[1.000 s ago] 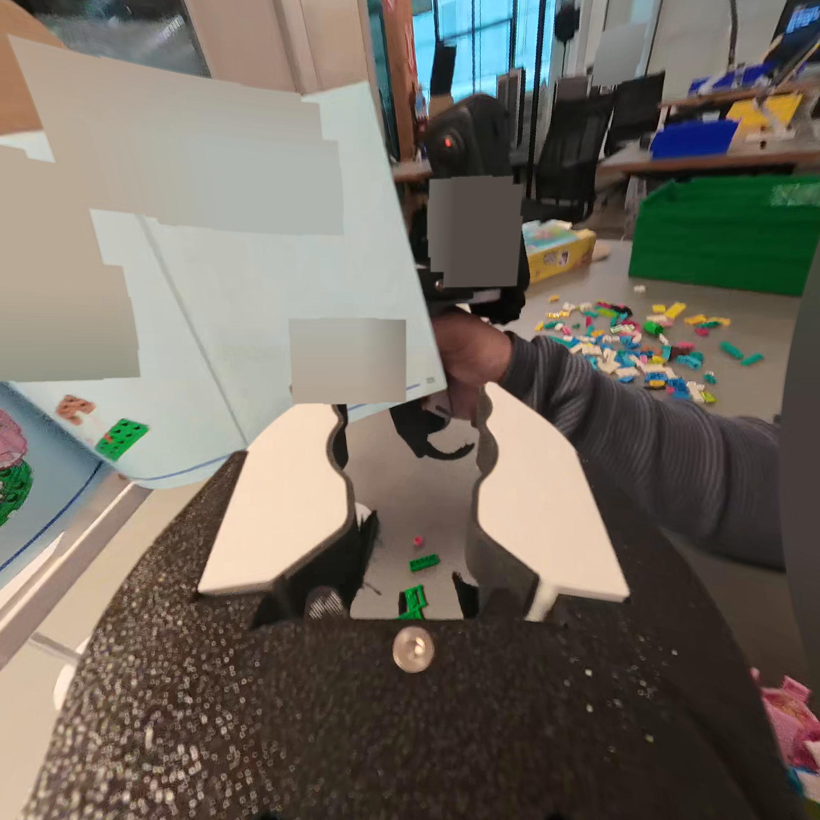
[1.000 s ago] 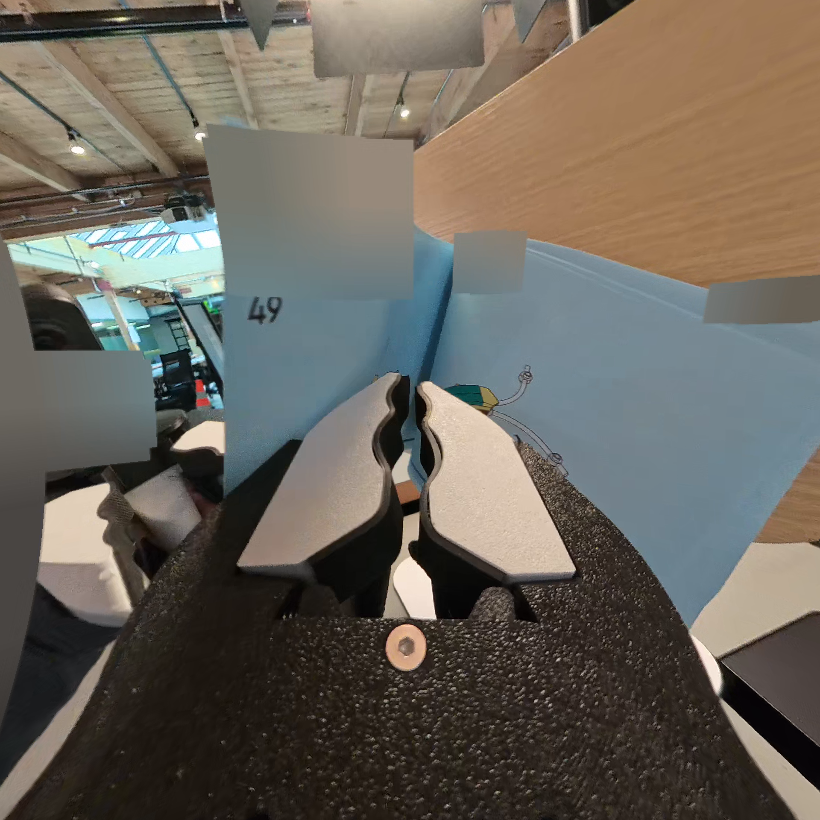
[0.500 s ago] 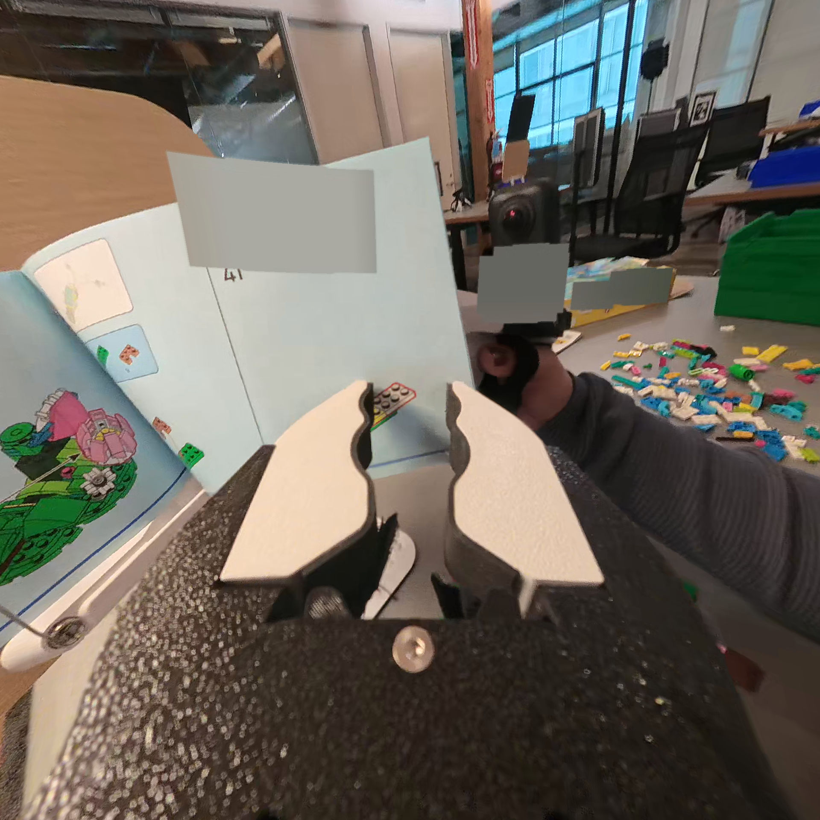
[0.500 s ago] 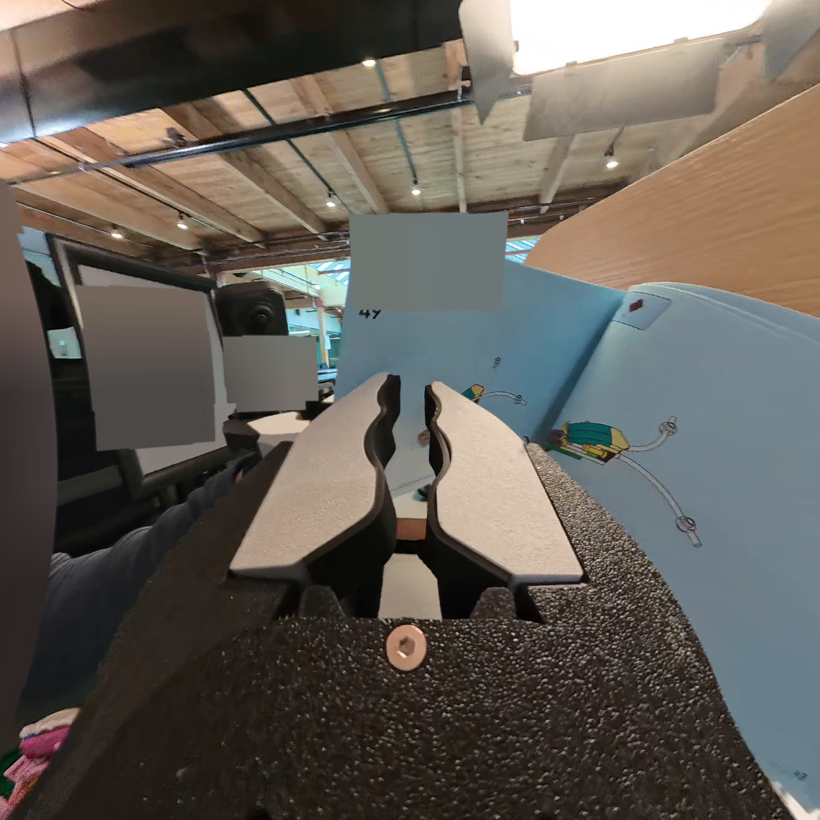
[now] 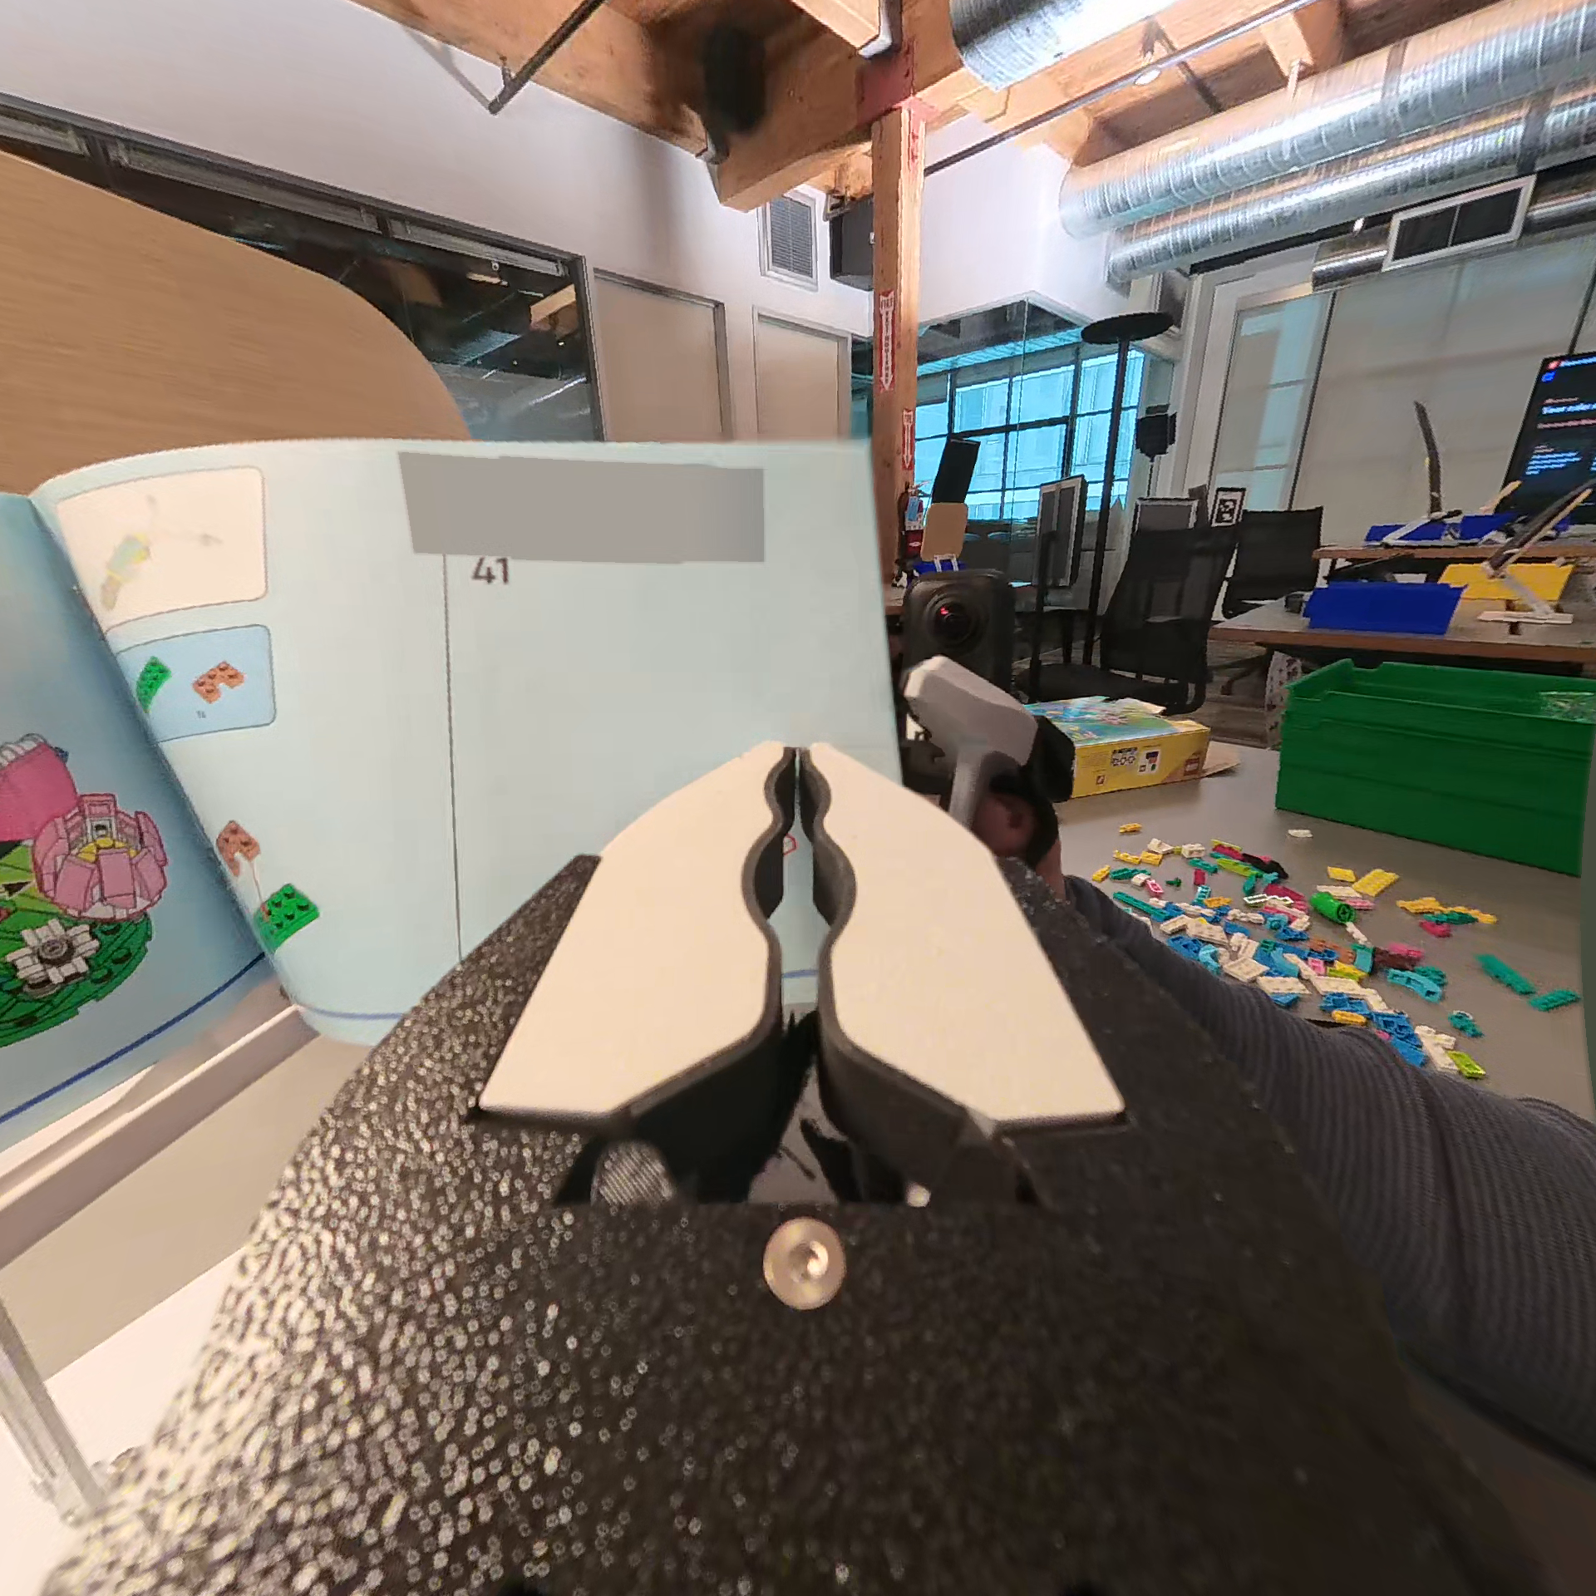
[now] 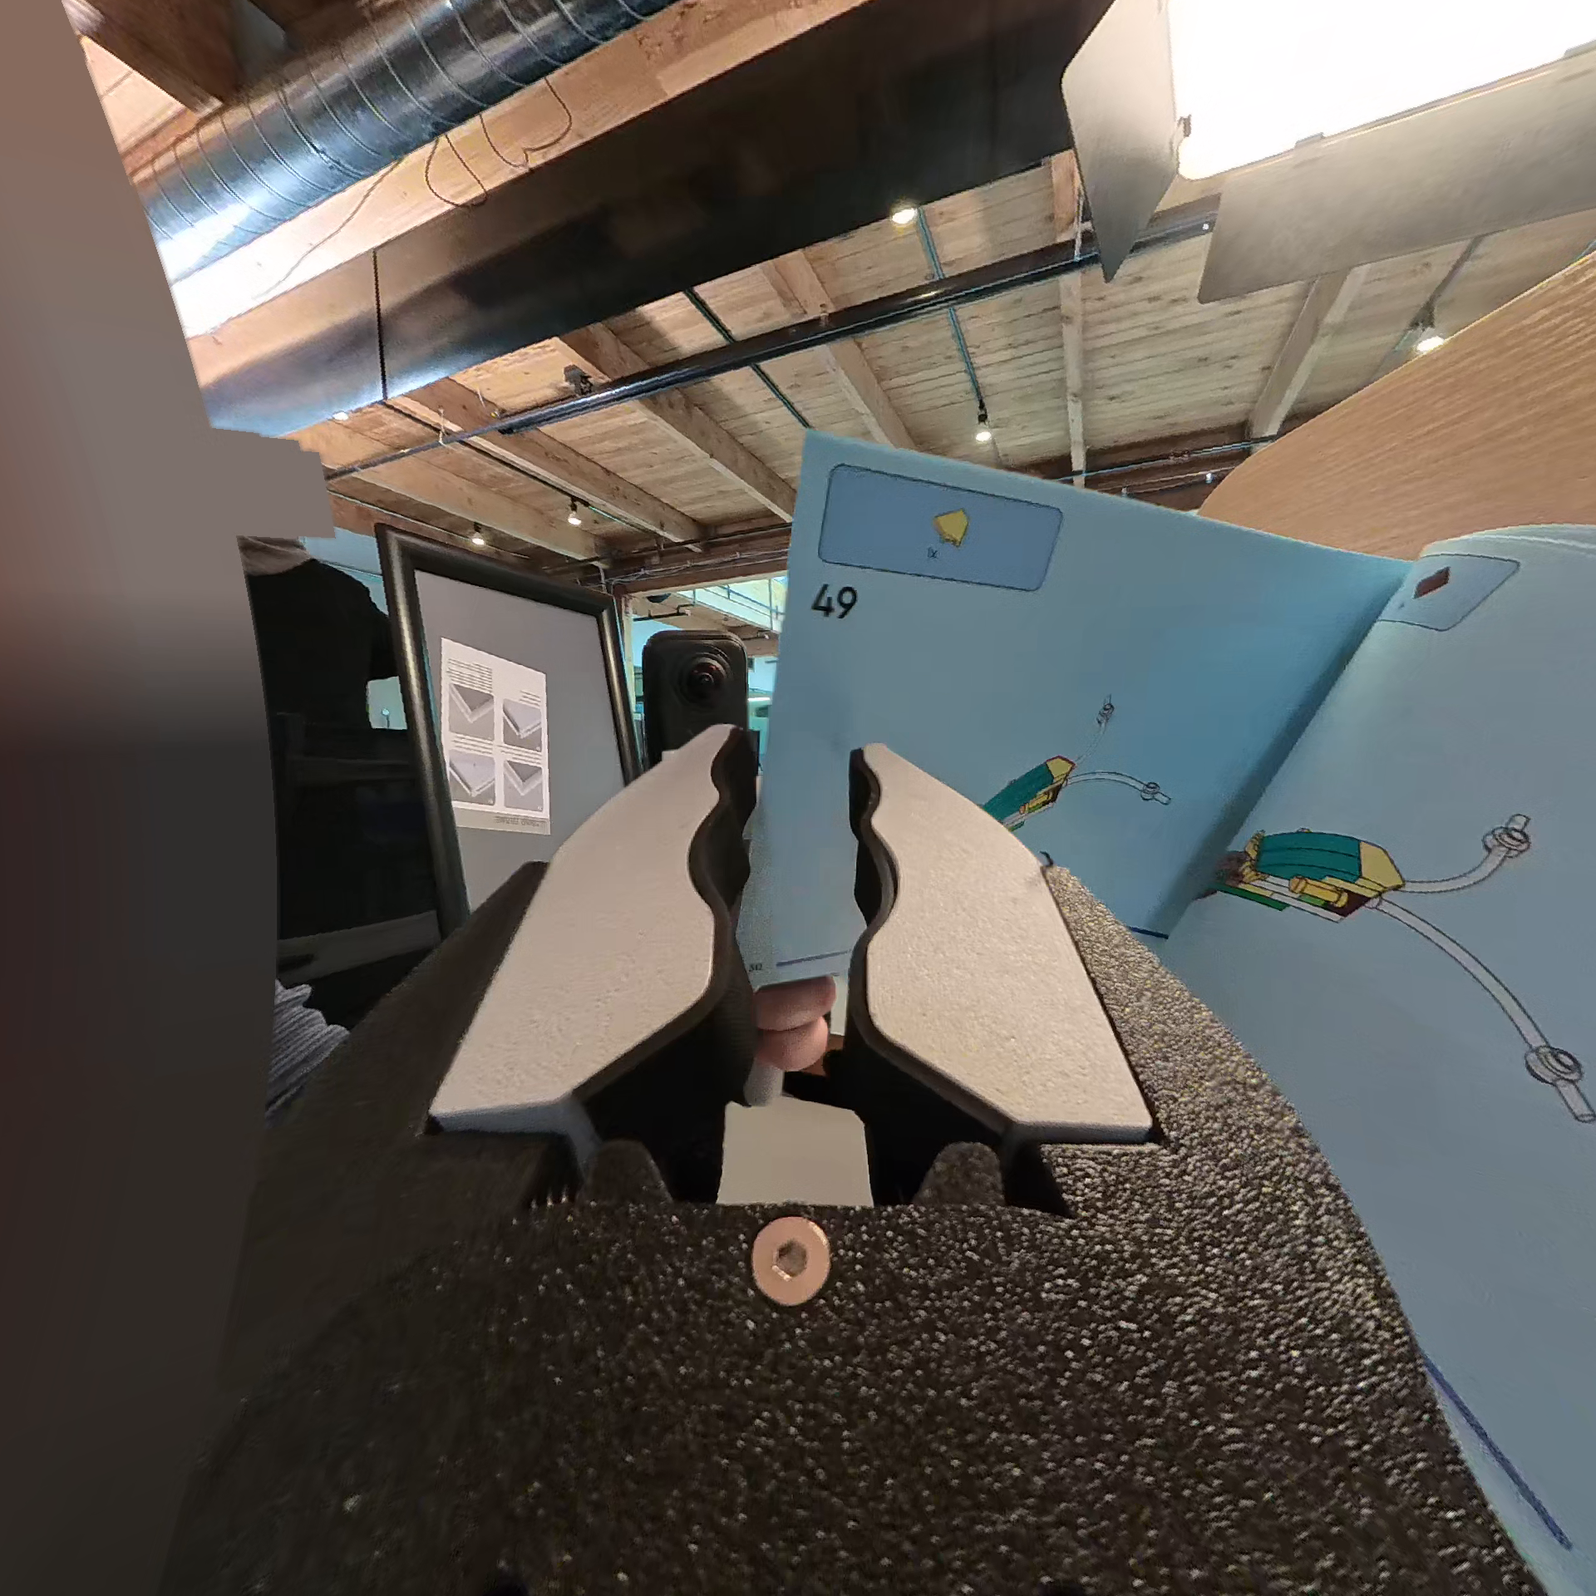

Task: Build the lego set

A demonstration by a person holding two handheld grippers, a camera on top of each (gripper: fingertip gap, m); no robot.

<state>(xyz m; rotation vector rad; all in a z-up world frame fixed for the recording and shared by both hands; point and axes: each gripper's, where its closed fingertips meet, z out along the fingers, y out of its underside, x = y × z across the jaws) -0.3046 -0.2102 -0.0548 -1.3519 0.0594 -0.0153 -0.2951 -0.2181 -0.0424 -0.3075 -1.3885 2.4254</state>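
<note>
Since half a second ago the left gripper [image 5: 796,760] has closed from a wide gap to tips almost meeting, and the right gripper [image 6: 801,753] has opened from a narrow slit to a moderate gap; both views have tipped upward toward the ceiling.

The grey tabletop [image 5: 1209,812] sits in an open office with wooden ceiling beams, silver ducts, black chairs and more desks behind. On it are one open booklet [image 5: 656,691], standing with its pale blue pages fanned, one yellow box [image 5: 1131,760], one stack of green bins [image 5: 1434,760], and a loose scatter of small bricks [image 5: 1278,941], too many to count.

The left jaws are all but shut in front of a booklet page; whether they pinch its edge cannot be told. The right jaws stand partly open with a page edge [image 6: 799,864] running between them, touching the left finger or just beside it, not clamped. A fingertip [image 6: 794,1023] shows below that page.
</note>
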